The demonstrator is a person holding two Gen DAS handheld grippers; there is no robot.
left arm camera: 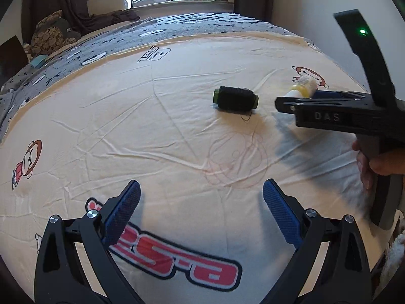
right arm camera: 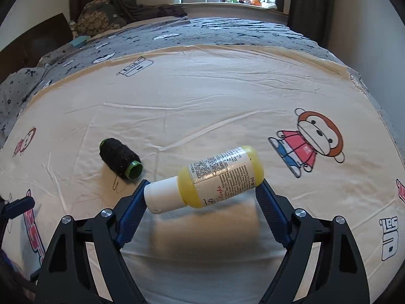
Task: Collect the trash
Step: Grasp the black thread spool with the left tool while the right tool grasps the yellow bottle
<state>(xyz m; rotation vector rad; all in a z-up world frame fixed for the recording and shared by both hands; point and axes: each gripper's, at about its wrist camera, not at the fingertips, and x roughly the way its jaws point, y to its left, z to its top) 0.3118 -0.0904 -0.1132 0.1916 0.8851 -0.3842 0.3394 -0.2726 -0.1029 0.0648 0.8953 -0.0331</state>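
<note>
A small yellow bottle (right arm camera: 222,174) with a white cap lies crosswise between my right gripper's (right arm camera: 202,186) blue pads, cap against the left pad and base against the right. It hangs just above the sheet, over a soft shadow, so the gripper is shut on it. The left wrist view shows that gripper (left arm camera: 286,103) from the side, the bottle (left arm camera: 302,90) at its tip and a hand on its handle. A black thread spool (right arm camera: 120,160) with green ends lies on the sheet left of the bottle, also in the left wrist view as a spool (left arm camera: 235,98). My left gripper (left arm camera: 201,186) stands open, nothing between its fingers.
Everything rests on a bed with a cream sheet (left arm camera: 126,126) printed with cartoon monkeys and red lettering. A grey patterned blanket (right arm camera: 227,30) covers the far half. Pillows (right arm camera: 98,17) lie at the far left; a windowsill with plush toys is beyond. A wall runs along the right.
</note>
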